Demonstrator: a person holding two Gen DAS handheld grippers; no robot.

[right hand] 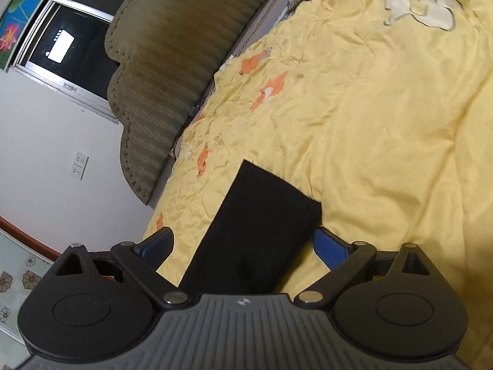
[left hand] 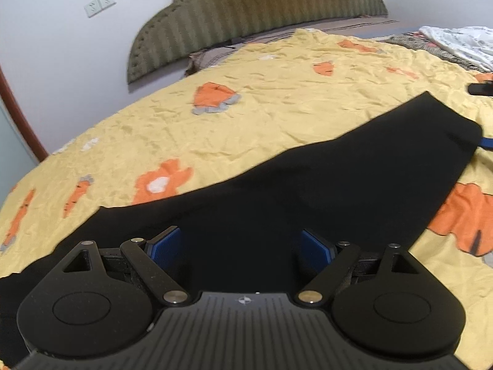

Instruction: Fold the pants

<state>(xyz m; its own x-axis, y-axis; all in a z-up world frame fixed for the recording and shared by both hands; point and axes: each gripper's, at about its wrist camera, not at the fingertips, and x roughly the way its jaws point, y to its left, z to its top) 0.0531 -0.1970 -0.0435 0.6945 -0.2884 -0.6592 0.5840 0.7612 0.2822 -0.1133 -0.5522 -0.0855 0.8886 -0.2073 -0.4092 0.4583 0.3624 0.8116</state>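
Black pants (left hand: 323, 185) lie flat on a yellow bedspread (left hand: 246, 117) with orange prints, stretching from near left to far right. My left gripper (left hand: 240, 246) is open, its blue pads (left hand: 165, 245) spread over the pants' near part. In the right wrist view one folded end of the pants (right hand: 255, 234) lies between the spread blue pads (right hand: 331, 248) of my right gripper (right hand: 243, 246), which is open. The right gripper's tip also shows in the left wrist view (left hand: 485, 143) by the pants' far end.
A green padded headboard (left hand: 246, 9) stands against the white wall. White and patterned cloth (left hand: 456, 43) lies at the bed's far right. A small black object (left hand: 480, 88) rests on the bedspread. A dark window (right hand: 71, 43) shows in the right wrist view.
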